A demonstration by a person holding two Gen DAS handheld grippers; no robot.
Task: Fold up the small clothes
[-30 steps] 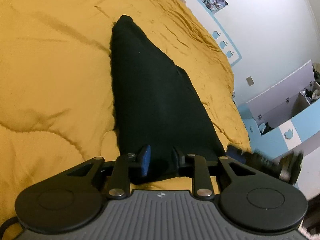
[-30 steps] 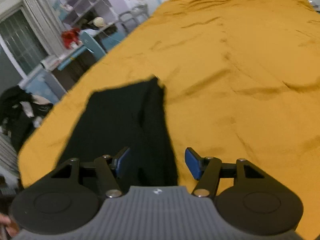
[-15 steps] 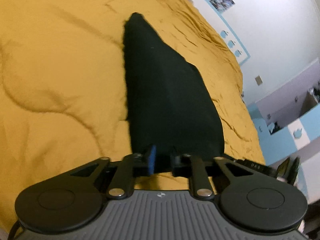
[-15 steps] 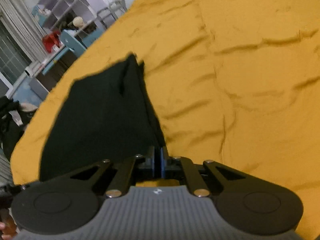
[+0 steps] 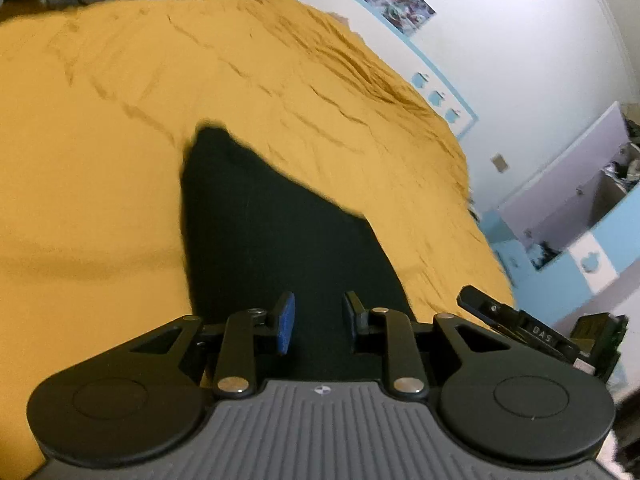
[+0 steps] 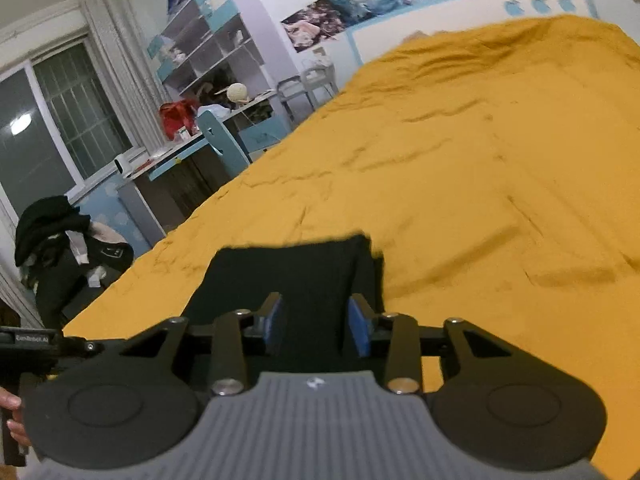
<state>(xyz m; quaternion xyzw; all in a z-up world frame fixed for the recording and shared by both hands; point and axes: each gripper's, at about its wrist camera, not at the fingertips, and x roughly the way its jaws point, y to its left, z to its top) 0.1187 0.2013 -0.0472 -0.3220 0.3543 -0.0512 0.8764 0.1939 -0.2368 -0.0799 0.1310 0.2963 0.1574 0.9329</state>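
A black garment (image 5: 280, 232) lies flat on the yellow bedspread (image 5: 100, 160), narrowing to a far corner. My left gripper (image 5: 318, 312) hovers over its near end. Its jaws are opening and the blue pads stand apart, with cloth showing in the gap but not pinched. In the right wrist view the garment (image 6: 296, 272) is a dark rectangle on the bedspread (image 6: 480, 200). My right gripper (image 6: 314, 312) is over its near edge, jaws also opening, pads clear of the fabric. The right gripper's body (image 5: 520, 328) shows at the right of the left wrist view.
The bed's edge falls away to the left in the right wrist view, where a desk and blue chair (image 6: 220, 140), shelves (image 6: 208, 40) and a chair piled with dark clothes (image 6: 52, 232) stand. A person's fingers (image 6: 8, 404) show at the lower left. A cabinet (image 5: 580, 200) stands right of the bed.
Half a second ago both grippers were shut on the garment's near edge; now both sets of pads stand apart. Both views have lifted and tilted up, so more of the room shows.
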